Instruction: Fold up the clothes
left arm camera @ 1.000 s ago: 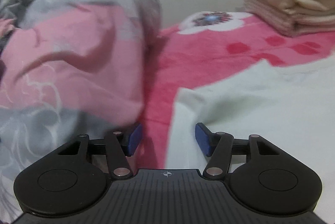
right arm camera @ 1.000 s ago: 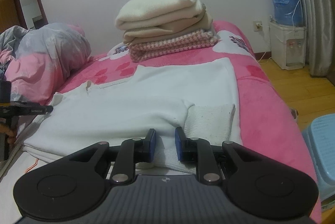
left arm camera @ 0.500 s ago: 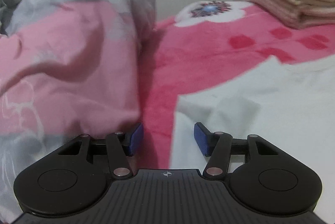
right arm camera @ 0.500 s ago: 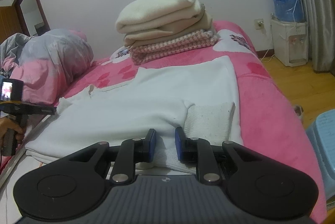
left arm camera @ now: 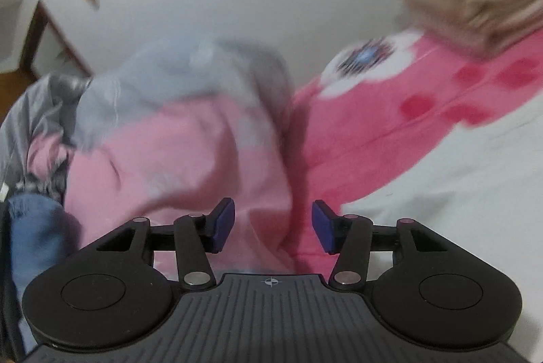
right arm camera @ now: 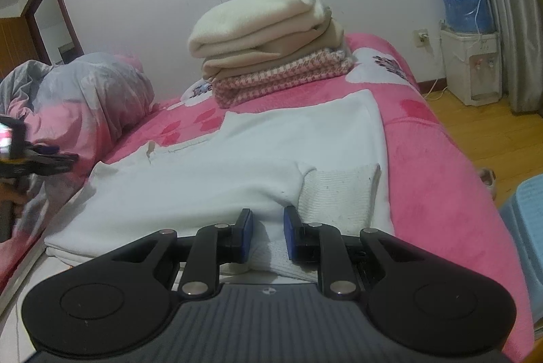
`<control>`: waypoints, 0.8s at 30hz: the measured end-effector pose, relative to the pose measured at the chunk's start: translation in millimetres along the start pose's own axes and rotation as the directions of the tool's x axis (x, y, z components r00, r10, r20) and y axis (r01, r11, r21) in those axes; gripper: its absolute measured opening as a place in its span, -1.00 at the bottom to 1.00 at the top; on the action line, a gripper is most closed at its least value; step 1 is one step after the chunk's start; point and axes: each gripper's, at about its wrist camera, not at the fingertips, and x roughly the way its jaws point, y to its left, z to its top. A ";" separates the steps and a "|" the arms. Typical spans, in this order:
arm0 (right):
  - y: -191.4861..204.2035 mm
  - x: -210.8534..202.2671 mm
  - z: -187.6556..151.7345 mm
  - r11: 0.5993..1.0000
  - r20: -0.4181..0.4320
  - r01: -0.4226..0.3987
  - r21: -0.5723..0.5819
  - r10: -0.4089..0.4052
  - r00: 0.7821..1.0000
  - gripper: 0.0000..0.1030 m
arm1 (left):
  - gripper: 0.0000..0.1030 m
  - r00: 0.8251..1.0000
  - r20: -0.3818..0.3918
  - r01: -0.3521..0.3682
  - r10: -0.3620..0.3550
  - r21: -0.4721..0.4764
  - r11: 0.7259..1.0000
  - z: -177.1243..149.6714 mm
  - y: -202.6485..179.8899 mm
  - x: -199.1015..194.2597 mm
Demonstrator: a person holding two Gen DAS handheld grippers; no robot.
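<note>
On the pink bed, right tongs [right arm camera: 268,235] pinch the flat white garment [right arm camera: 258,159].

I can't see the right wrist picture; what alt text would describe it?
The right gripper pinches the near edge of a white sweater spread flat on a pink bed. Folded blankets are stacked at the far end, a crumpled duvet lies left.
</note>
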 end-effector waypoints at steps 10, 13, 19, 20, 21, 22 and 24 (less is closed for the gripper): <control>-2.6 1.1 -1.0 1.000 0.006 -0.018 0.021 0.018 1.000 -0.59 | -0.96 0.920 -0.179 0.355 -0.349 0.004 0.935 -41.3 -10.2 -25.0; -3.4 1.0 -1.4 0.999 0.006 -0.021 0.026 0.021 1.000 -0.59 | -1.00 0.913 -0.205 0.355 -0.351 -0.021 0.935 -55.3 -11.3 -7.6; -4.5 0.9 -1.9 0.999 0.009 -0.027 0.034 0.027 1.000 -0.60 | -1.00 0.939 -0.248 0.226 -0.236 -0.069 0.972 -53.7 4.7 25.5; -4.9 1.0 -2.2 0.999 0.009 -0.030 0.037 0.029 1.000 -0.60 | -1.00 0.944 -0.237 0.219 -0.232 -0.078 0.972 -49.0 6.2 23.8; -5.3 1.0 -2.4 0.999 0.010 -0.032 0.040 0.032 0.999 -0.60 | -1.00 0.948 -0.217 0.217 -0.231 -0.086 0.972 -43.6 7.2 20.5; -5.7 1.0 -2.6 0.998 0.011 -0.034 0.043 0.034 0.999 -0.60 | -1.00 0.955 -0.177 0.226 -0.238 -0.086 0.970 -36.5 6.9 13.6; -6.4 1.1 -3.0 0.998 0.013 -0.038 0.048 0.038 0.999 -0.60 | -1.00 0.958 -0.106 0.260 -0.268 -0.081 0.962 -21.1 2.0 4.0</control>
